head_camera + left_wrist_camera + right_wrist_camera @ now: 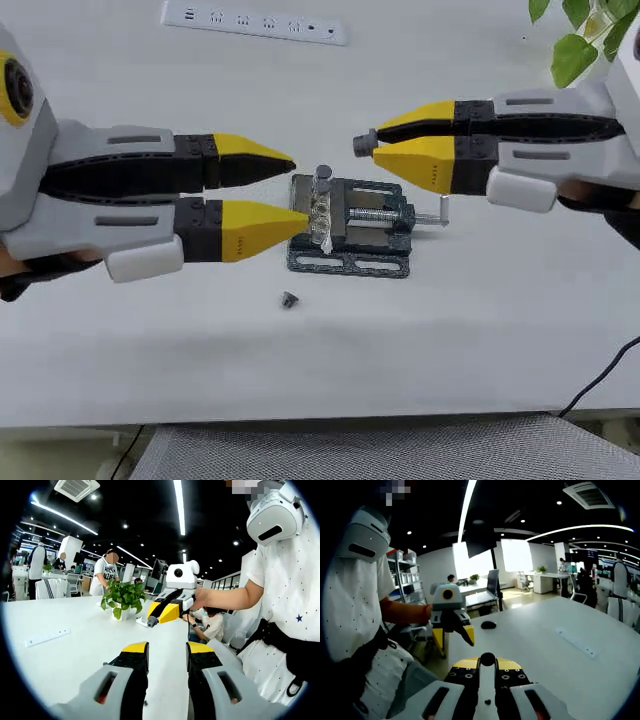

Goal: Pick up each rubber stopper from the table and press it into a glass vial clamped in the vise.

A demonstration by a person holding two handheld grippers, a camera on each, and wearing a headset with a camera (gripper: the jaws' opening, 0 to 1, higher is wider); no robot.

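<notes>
Right gripper [380, 145] has it: a small dark grey rubber stopper [363, 143], stubby and rounded, is pinched at the very tips of the yellow jaws. It is held in the air just up and right of the vise. In the right gripper view the stopper shows as a dark round knob between the tips. Left gripper [297, 190] hangs with jaws apart, its tips just beside the dark metal bench vise [375, 235]. I cannot tell if they touch.

Clamped in that vise is a clear glass vial [322, 225], with a grey stopper-like piece [323, 178] at its top end. A second little grey stopper [289, 299] lies on the white table [480, 330], near the vise's front. The print on a distant person's shirt [106, 571] is too blurred to read.
</notes>
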